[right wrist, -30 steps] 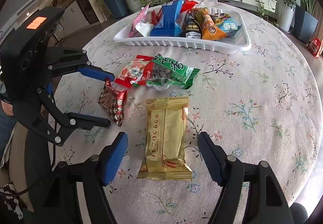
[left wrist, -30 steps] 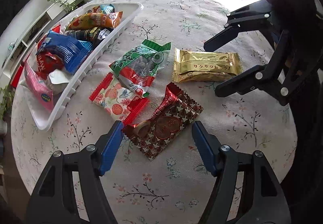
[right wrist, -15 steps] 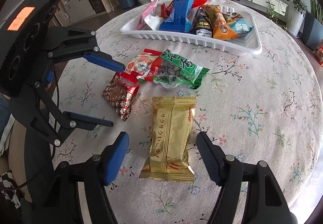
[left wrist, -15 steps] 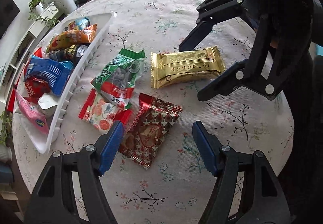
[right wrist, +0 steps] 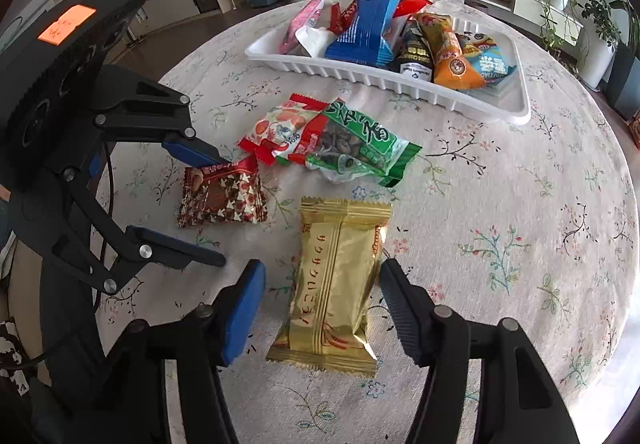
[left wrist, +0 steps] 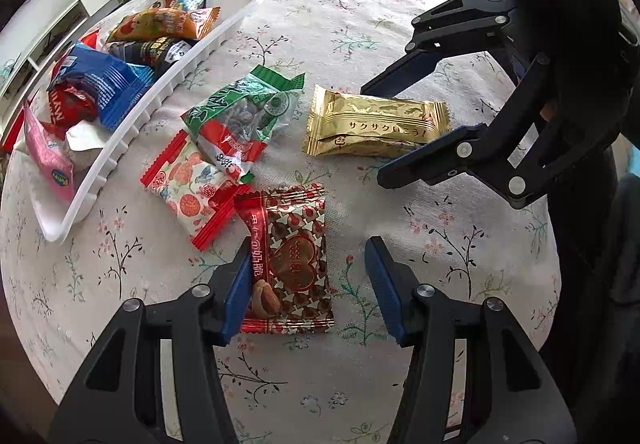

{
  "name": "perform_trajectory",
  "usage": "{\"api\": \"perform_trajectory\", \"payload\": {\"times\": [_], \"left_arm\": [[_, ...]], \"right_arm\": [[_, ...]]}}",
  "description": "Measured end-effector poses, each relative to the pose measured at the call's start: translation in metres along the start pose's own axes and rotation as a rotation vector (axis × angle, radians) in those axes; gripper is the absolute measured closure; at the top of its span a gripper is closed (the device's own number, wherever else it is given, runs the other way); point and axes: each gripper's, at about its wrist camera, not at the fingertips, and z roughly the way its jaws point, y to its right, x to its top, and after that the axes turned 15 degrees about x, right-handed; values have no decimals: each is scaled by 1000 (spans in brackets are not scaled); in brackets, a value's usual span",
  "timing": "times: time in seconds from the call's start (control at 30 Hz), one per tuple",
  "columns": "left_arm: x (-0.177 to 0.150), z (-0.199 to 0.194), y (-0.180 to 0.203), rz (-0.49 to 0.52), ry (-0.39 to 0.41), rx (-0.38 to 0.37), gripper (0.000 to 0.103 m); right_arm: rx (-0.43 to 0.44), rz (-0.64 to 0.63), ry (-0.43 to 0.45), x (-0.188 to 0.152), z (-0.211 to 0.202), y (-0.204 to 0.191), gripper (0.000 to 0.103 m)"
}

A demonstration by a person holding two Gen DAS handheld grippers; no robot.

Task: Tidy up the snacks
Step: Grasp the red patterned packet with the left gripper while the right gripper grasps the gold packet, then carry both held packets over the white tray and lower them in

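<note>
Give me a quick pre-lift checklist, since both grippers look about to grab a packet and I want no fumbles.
1. Brown heart-print packet between the left gripper fingers: ok.
2. Left jaws gripping: not ok, closing; the far pad is apart from the packet.
3. Gold packet between the right gripper fingers: ok.
4. Right jaws gripping: not ok, closing; gaps on both sides.
5. Free space in the white tray: ok, at its right end.
6. Brown packet free of the red-edged packet: cannot tell.

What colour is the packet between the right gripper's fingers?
Shiny gold packet with red lettering, clearest in the right wrist view.
</note>
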Motion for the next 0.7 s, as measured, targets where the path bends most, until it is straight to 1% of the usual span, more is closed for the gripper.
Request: {"api": "perform_trajectory", "payload": {"times": [0.13, 0.23, 0.27, 0.3, 0.33, 0.37, 0.4, 0.47, 0.57, 0.7], "left_arm": [[-4, 0, -7, -79, -8, 30, 51], [-9, -1, -15, -117, -20, 55, 51], [-13, -2, -17, -128, -21, 62, 53], [-11, 1, -20, -138, -25, 54, 56], [-11, 0, -20, -142, -25, 45, 62], [-11, 0, -20, -138, -25, 41, 65], [-14, -1, -22, -135, -30, 43, 66], [-8, -2, -18, -129, -43, 48, 70], [-2, -3, -11, -133, -53, 57, 70], [2, 0, -8, -168, -52, 57, 73]], "right_arm": [[0, -1, -4, 1, 0, 1, 44], [-5, -5, -9, 0, 0, 1, 45], [-7, -8, -11, 0, 0, 1, 45], [-9, -11, -13, 0, 0, 1, 45], [-11, -14, -14, 0, 1, 0, 45], [-12, -16, -16, 0, 1, 0, 45], [-14, -17, -18, 0, 1, 0, 45], [-18, -19, -22, 1, 3, -1, 45], [-24, -19, -26, 2, 4, -2, 46], [-34, -19, -29, 3, 5, -2, 55]]}}
